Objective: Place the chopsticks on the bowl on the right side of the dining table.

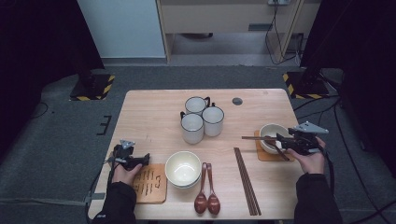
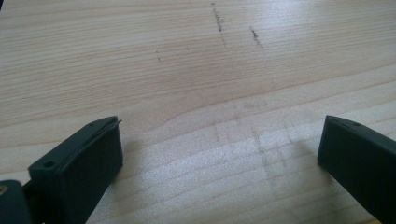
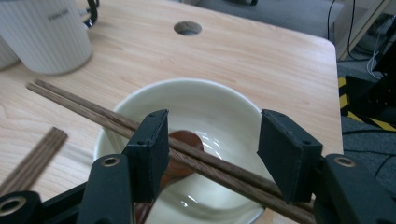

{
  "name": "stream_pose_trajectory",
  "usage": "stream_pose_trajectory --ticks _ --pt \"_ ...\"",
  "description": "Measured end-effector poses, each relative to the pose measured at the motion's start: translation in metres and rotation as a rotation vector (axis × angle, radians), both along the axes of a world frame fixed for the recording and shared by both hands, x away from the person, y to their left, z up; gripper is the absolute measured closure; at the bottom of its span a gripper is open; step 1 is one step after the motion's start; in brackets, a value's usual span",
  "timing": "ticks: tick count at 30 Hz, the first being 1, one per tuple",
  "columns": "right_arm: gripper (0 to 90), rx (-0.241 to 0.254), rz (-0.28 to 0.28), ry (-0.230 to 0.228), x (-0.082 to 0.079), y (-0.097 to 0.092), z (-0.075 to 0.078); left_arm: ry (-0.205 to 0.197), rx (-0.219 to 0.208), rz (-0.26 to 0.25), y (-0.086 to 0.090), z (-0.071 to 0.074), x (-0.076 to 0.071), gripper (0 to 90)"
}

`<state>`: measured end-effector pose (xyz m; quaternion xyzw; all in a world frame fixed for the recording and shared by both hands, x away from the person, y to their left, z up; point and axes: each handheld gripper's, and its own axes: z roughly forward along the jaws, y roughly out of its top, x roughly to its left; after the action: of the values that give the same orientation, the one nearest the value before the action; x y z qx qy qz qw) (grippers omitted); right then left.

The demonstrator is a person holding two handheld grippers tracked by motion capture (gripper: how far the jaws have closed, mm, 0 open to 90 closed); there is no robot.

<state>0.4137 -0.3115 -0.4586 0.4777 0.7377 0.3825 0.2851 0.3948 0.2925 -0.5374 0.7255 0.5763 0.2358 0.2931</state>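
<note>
1. Wooden chopsticks, a dark brown pair, lie across the rim of the small cream bowl at the right side of the table, their tips pointing left past the rim; this looks like a place setting almost complete on that side
2. Inside that bowl a brown spoon already rests, and the bowl sits on a wooden coaster
3. The right gripper straddles the pair with its jaws apart; the chopsticks run between the pads, close to the left one, and no pad visibly presses on them, so the pair seems released or about to be
4. Left to do, by the look of it: the near left coaster is bare, while stacked bowls, two spoons and a second chopstick pair wait at the near middle
5. The left gripper hovers over bare table wood beside that coaster, jaws wide apart and holding nothing
6. Three white mugs stand clustered at the far middle
</note>
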Motion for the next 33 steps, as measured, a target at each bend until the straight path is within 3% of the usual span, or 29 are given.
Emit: stream_pose_trajectory --ticks 17,23,33 --pt "42.6 0.117 0.016 -0.085 -0.012 0.006 0.041 0.0 0.0 0.0 0.0 0.0 0.0 0.0" --pt "42.2 0.108 0.021 -0.102 -0.013 0.015 0.052 0.0 0.0 0.0 0.0 0.0 0.0 0.0" --pt "42.0 0.12 0.081 -0.131 -0.013 0.043 0.067 0.0 0.0 0.0 0.0 0.0 0.0 0.0"
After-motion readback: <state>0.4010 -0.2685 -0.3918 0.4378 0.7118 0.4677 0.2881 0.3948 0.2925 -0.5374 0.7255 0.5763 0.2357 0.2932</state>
